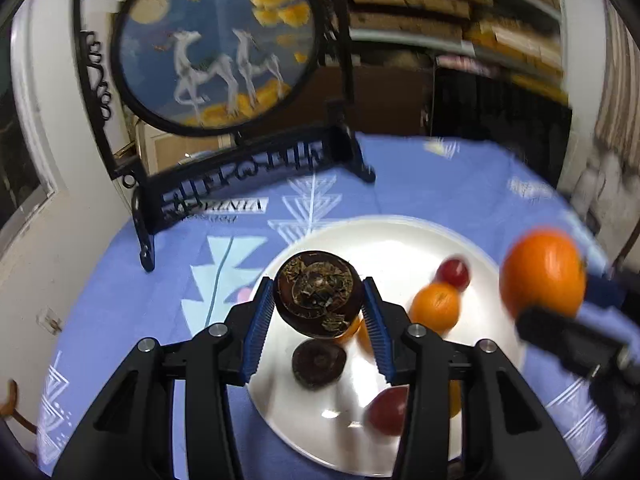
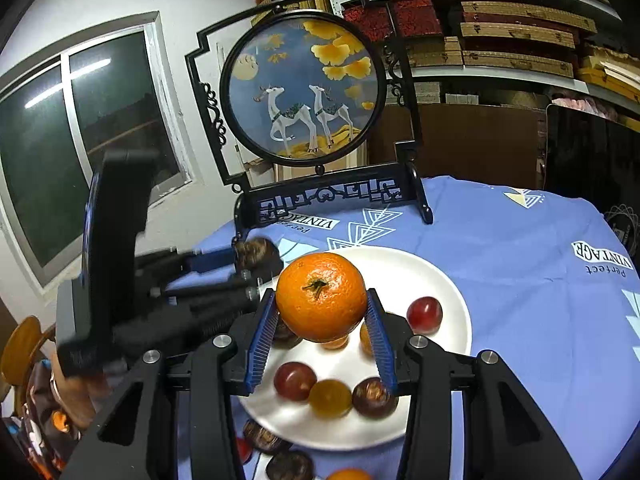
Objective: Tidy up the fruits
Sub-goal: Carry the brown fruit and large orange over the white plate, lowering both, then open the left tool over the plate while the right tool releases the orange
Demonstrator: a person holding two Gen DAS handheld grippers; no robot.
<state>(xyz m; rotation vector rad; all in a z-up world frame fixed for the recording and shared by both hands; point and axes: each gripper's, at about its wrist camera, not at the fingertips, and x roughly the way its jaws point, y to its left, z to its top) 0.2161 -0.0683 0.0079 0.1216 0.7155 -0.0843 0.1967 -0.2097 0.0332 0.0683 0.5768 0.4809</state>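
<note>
Left claw (image 1: 319, 312) pinching a dark brown fruit (image 1: 318, 294), round, dull, with a dry flaky crown; held above the plate (image 1: 400, 240). Right claw (image 2: 322, 320) pinching an orange (image 2: 321, 296), round, glossy, pebbled peel, green stem stub on top; likewise held above the plate, toward its 9 o'clock side in the right view. Ribbed blue pads (image 2: 264, 336) pressed against both sides of each fruit. Plate: white, round, smooth, glazed, standing on a bench under a blue printed cloth (image 2: 520, 280) with creases. On the plate in the right view: a red grape-like fruit (image 2: 424, 314) at 3 o'clock, a second red one (image 2: 295, 381), a small amber one (image 2: 330, 398) and a dark brown one (image 2: 374, 397) in a row at 6 o'clock. Off the plate, at 6 to 7 o'clock on the cloth: more dark fruits (image 2: 264, 436) and part of another orange (image 2: 348, 474). Judged status: partly done; several fruits gathered, two in transit, a few on the cloth left to collect. Black-framed round deer screen (image 2: 304, 88) at 12 o'clock, clear of the work.
</note>
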